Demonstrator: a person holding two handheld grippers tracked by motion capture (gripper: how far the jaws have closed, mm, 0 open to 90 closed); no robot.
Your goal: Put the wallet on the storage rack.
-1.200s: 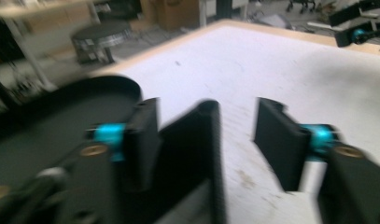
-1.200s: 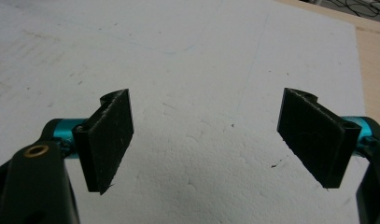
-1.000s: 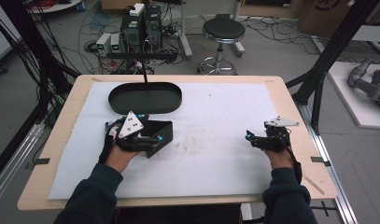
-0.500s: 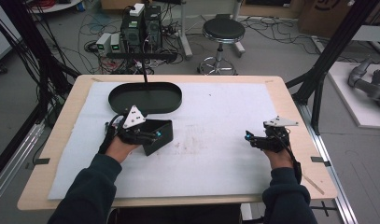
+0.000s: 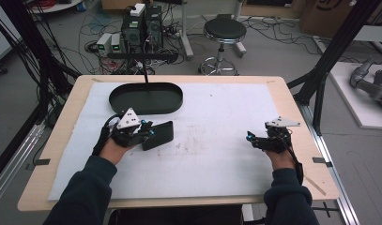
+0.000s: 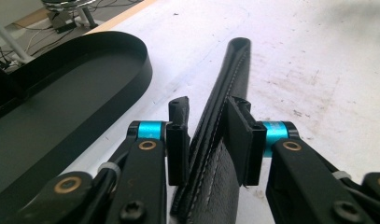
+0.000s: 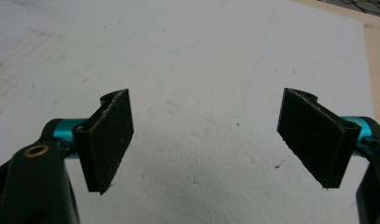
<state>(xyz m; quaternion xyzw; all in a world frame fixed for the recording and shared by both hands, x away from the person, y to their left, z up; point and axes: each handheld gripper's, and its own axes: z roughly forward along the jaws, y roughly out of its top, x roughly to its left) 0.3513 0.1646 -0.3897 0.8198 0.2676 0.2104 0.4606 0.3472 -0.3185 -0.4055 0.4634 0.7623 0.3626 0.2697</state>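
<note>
The black leather case stands on edge on the white mat, just in front of the black oval tray. The left gripper has just closed and now pinches it; its near end is cut off below. The right gripper rests well apart, jaws wide, nothing between them.

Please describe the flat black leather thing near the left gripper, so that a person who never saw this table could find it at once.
On the white sheet over the wooden table, look just in front of the black oval tray. There a black leather case stands on its edge between the jaws of the left gripper, which have just been closing on it. Unlike the hard, smooth tray, it is slim and has pale stitching.
</note>
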